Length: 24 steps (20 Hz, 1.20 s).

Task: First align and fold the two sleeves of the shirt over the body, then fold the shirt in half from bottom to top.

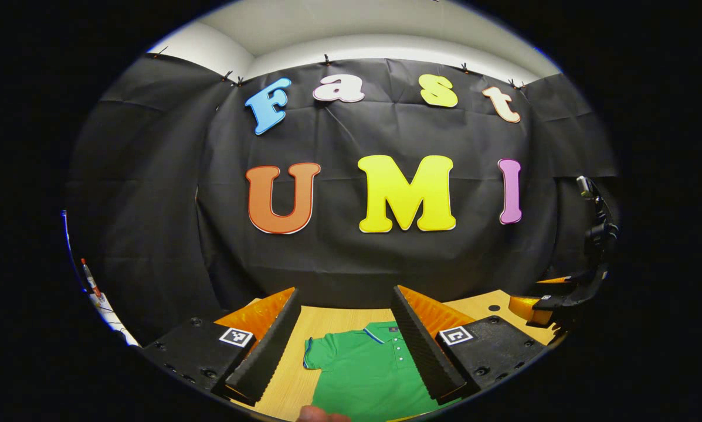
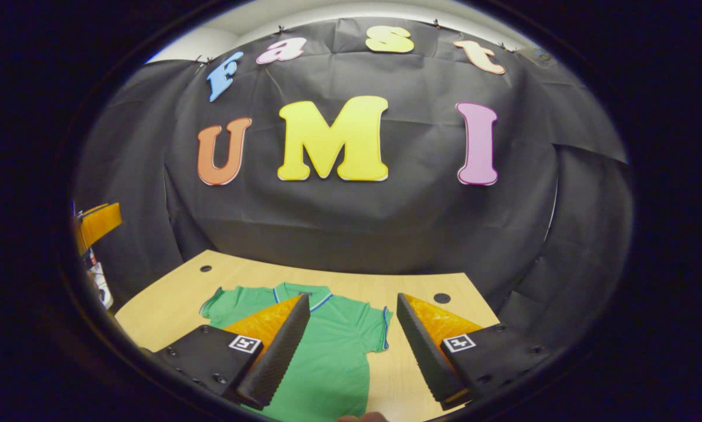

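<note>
In the left gripper view, the left tool [image 1: 343,346] is hanging above the bench [image 1: 327,321] with its fingers spread apart, gripping nothing. Past them the shirt [image 1: 362,369] is lying flat, collar toward the wall. In the right gripper view, the right tool [image 2: 351,346] is also hovering with fingers wide apart over the shirt [image 2: 321,351], whose short sleeves are lying spread out to both sides, unfolded. Farther off, the right tool [image 1: 553,302] is showing at the left gripper view's right edge.
</note>
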Available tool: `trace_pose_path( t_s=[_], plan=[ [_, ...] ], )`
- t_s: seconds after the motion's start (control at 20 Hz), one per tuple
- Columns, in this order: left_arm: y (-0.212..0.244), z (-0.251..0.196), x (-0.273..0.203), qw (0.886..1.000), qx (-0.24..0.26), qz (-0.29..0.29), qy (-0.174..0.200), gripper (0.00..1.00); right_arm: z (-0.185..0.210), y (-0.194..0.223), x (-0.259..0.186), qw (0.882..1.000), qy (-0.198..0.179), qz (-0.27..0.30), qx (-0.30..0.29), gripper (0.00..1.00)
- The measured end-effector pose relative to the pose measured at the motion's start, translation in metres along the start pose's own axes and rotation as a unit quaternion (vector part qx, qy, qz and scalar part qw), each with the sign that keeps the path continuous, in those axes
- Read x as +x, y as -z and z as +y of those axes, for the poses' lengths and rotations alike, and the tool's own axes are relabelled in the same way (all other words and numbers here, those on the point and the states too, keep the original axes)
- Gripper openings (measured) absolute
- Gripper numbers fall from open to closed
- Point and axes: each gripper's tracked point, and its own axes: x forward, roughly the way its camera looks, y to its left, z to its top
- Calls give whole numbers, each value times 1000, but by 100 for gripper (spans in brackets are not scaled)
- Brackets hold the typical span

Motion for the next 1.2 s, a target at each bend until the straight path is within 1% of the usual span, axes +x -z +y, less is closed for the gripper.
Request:
trace_pose_path(
  t_s=[0.25,0.3,0.35,0.45,0.55,0.7,0.75,0.85,0.9,0.95,1.0,1.05,1.1,1.15,1.2],
  plan=[
    [7,2,-4,1000,-4,18,-16,99,-24,29,40,999,-3,38,-2,95],
    [8,2,-4,1000,-4,21,-19,99,-28,37,51,999,-6,50,3,96],
    [9,3,-5,999,-2,26,-24,99,-32,44,63,998,-8,60,11,95],
    [10,5,-7,999,1,31,-31,99,-42,62,88,996,-5,83,27,96],
    [9,5,-5,999,4,31,-36,99,-46,80,118,993,-9,107,45,96],
    [10,5,-6,998,1,38,-41,99,-56,111,160,989,-2,141,42,95],
    [9,5,-6,998,0,36,-43,99,-57,122,170,988,0,152,40,97],
    [11,7,-5,998,1,39,-46,99,-56,143,188,984,-3,174,40,97],
    [12,8,-6,998,3,46,-48,99,-57,152,196,983,-5,183,32,94],
    [15,9,-7,997,2,51,-51,99,-58,158,205,981,-5,189,29,96],
    [18,10,-9,997,0,57,-53,99,-59,167,213,979,-7,198,35,95],
    [22,9,-11,996,-3,66,-54,99,-61,173,221,978,-5,206,45,97],
    [26,8,-14,995,-8,79,-54,99,-66,180,230,976,2,212,53,96],
    [31,6,-17,994,-13,91,-53,99,-72,184,236,974,9,217,62,94],
    [34,5,-21,994,-15,100,-51,100,-74,188,242,973,12,221,70,84]
  ],
)
